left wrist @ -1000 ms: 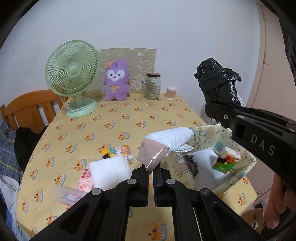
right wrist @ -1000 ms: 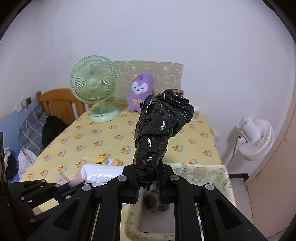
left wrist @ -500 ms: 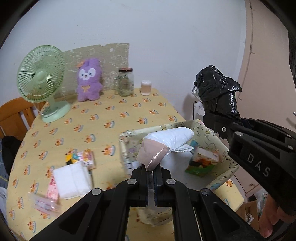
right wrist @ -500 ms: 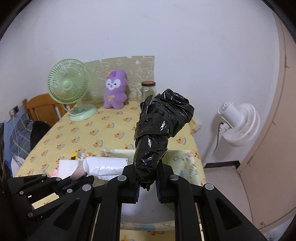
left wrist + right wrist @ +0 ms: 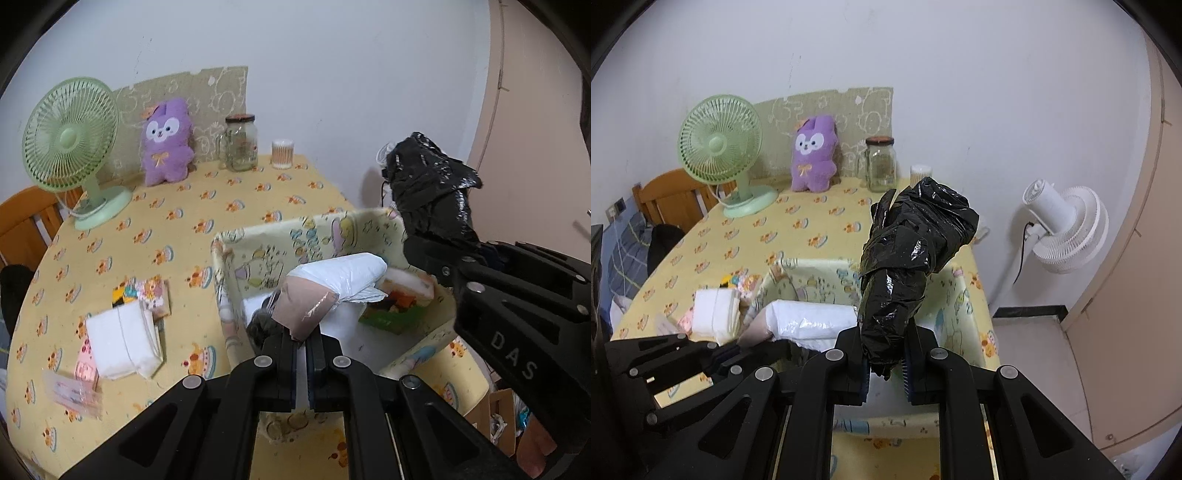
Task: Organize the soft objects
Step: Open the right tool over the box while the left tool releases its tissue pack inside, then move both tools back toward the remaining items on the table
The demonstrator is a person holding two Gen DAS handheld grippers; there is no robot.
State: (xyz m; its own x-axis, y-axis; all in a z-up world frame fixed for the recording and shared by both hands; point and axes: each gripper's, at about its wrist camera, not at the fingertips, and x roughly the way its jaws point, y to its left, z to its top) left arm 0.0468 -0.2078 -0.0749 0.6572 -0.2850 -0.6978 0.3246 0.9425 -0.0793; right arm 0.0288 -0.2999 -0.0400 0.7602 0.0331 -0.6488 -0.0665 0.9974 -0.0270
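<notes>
In the left wrist view, your left tongs [image 5: 303, 334] are almost pressed together and pinch only the taped brown end of the white roll [image 5: 334, 282]. The roll sticks out forward and hangs above the open box [image 5: 280, 230], which stands on the table [image 5: 229, 192]. The grip is on a small part, so I think the roll can swing or slip out if you tilt the tongs fast. If you let it go from this height, it may land on the green pack [image 5: 393, 314] or on the dark thing [image 5: 260, 325] under the tongs, and roll against the wall of the box. The wall looks thin and soft, so a push from the tongs can bend it. The white stack [image 5: 123, 339] waits on the table, left of the box.

In the right wrist view, your right tongs [image 5: 885, 363] are a little spread, only as wide as the black bag [image 5: 910, 254] that they squeeze at its lower end. The bag stands up tall above the box [image 5: 960, 295]. The plastic is shiny and loose, so I judge it can slide between the pads, or open up when it drops. The left tongs [image 5: 783, 345] are very near on the left side, and the two tools can knock together over the box if you lower both at once.
</notes>
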